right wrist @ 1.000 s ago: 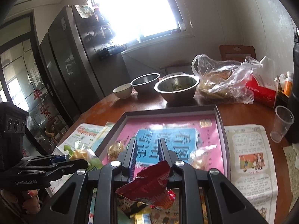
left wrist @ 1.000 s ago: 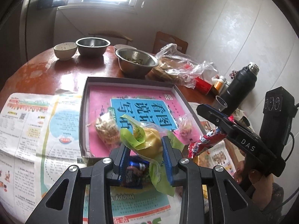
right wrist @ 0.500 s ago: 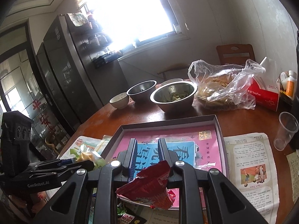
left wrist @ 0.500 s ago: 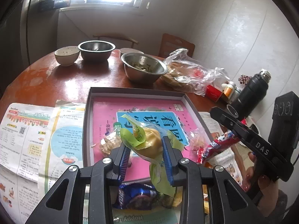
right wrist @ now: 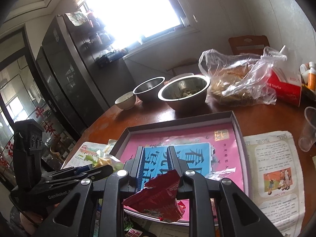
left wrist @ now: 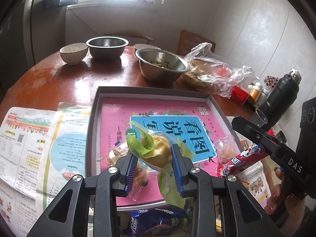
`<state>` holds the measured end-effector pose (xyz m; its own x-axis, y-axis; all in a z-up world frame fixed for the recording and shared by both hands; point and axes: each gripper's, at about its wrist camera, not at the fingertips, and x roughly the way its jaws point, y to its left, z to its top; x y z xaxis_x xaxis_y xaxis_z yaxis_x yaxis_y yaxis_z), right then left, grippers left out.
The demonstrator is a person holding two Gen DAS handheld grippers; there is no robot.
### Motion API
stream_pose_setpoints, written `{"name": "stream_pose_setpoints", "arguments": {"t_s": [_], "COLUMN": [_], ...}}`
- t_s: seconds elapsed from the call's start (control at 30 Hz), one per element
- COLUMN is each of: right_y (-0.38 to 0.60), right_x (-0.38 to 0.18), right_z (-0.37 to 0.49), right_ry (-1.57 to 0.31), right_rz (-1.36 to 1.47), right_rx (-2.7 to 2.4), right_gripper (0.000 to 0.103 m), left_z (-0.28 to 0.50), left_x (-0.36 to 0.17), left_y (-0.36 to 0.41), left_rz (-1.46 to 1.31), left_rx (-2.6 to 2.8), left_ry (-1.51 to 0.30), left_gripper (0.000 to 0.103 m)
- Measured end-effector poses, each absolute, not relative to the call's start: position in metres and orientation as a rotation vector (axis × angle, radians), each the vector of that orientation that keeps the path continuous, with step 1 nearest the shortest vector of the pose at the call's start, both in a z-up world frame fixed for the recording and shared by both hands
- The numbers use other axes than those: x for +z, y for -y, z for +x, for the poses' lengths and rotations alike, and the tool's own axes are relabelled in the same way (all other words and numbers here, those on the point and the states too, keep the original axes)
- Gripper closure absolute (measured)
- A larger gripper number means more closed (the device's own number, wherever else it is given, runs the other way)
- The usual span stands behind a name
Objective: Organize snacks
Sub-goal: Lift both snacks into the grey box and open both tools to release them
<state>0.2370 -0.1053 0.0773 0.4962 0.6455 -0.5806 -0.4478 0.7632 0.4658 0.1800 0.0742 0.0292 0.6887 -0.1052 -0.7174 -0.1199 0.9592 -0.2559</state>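
My left gripper (left wrist: 152, 154) is shut on a green and yellow snack packet (left wrist: 158, 150), held over the near part of the grey tray (left wrist: 94, 118) with its pink and blue liner. Two clear snack packets (left wrist: 117, 154) (left wrist: 225, 144) lie in the tray. My right gripper (right wrist: 156, 154) is shut on a red snack packet (right wrist: 158, 195) above the tray's (right wrist: 240, 136) near edge. In the left wrist view the right gripper (left wrist: 248, 130) and red packet (left wrist: 243, 158) show at the right. In the right wrist view the left gripper (right wrist: 92, 171) shows at the lower left. A blue packet (left wrist: 156, 223) lies below the tray.
Newspapers (left wrist: 29, 142) (right wrist: 276, 169) lie on both sides of the tray on the round brown table. Behind it stand two steel bowls (left wrist: 162, 65) (left wrist: 107, 46), a ceramic bowl (left wrist: 73, 52), a bagged loaf (left wrist: 213, 73), a red tissue box (right wrist: 284, 86), a black flask (left wrist: 280, 92) and a plastic cup (right wrist: 309, 130).
Both grippers have moved forward toward the tray with their packets still held. The green and yellow packet now hangs over the tray; the blue packet stays behind on the newspaper.
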Motion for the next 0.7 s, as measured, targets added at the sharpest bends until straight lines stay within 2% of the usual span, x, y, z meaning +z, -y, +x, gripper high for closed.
{"name": "stream_pose_setpoints", "arguments": {"t_s": [0.7], "right_y": [0.109], "right_x": [0.044], "right_z": [0.259], "right_ry": [-0.892], "right_rz": [0.378], "right_rx": [0.615], "right_gripper": [0.079], "left_z": [0.198], "left_x": [0.005], "left_y": [-0.070], "left_rz": [-0.288], "left_rx": [0.009], "left_ry": [-0.872], "left_gripper": [0.068]}}
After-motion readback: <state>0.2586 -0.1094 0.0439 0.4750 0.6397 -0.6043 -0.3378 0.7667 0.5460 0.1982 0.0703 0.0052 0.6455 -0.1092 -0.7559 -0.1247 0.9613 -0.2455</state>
